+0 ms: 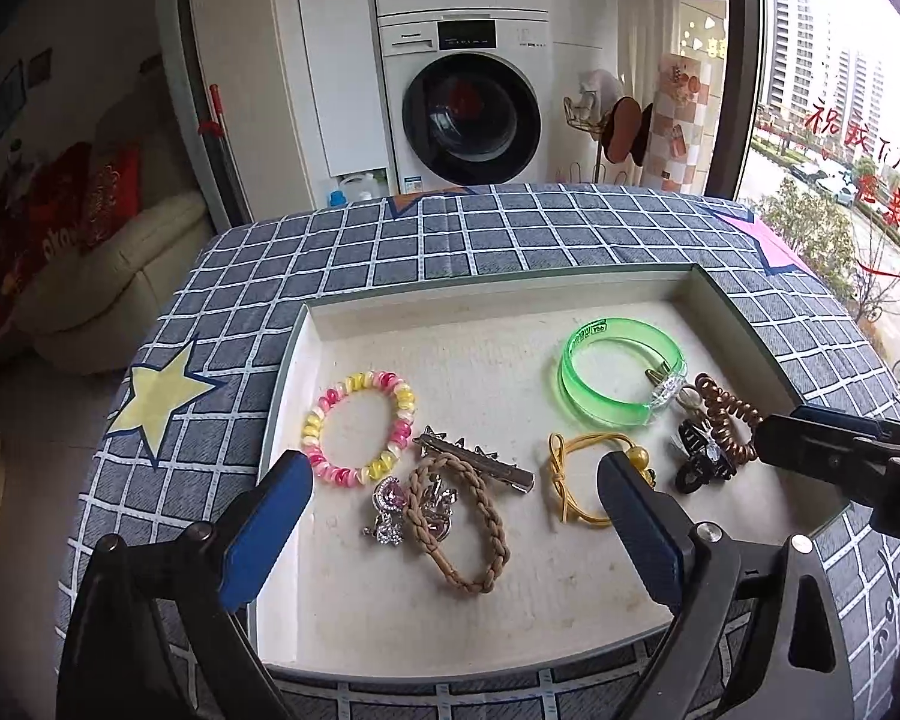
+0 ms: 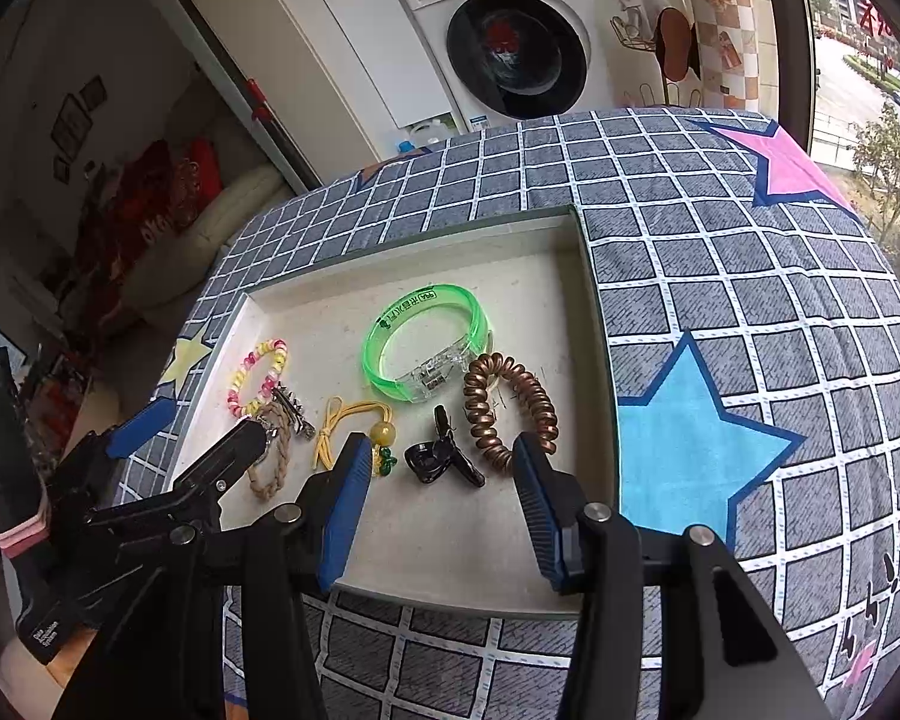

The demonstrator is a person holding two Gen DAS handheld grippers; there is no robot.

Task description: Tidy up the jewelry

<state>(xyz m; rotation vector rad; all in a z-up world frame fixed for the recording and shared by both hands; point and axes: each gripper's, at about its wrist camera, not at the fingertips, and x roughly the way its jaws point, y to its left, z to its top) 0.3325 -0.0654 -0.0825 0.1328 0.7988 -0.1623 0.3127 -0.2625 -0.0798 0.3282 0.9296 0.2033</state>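
A shallow beige tray (image 1: 468,324) (image 2: 426,546) lies on the checked cloth. In it lie a pink-yellow bead bracelet (image 1: 360,426) (image 2: 258,378), a silver hair clip (image 1: 474,462), a braided tan hair tie (image 1: 456,531) over a crystal brooch (image 1: 387,507), a yellow cord tie with a bead (image 1: 576,480) (image 2: 354,426), a green bangle (image 1: 621,369) (image 2: 426,339), a brown spiral tie (image 1: 726,417) (image 2: 510,411) and a black claw clip (image 1: 699,462) (image 2: 441,459). My left gripper (image 1: 456,498) is open over the braided tie. My right gripper (image 2: 441,468) is open over the claw clip.
The tray sits on a table under a grey grid cloth with stars (image 2: 690,444). A washing machine (image 1: 468,108) stands behind, a window at the right, a cream sofa (image 1: 102,276) at the left. The right gripper's finger (image 1: 834,450) reaches in over the tray's right rim.
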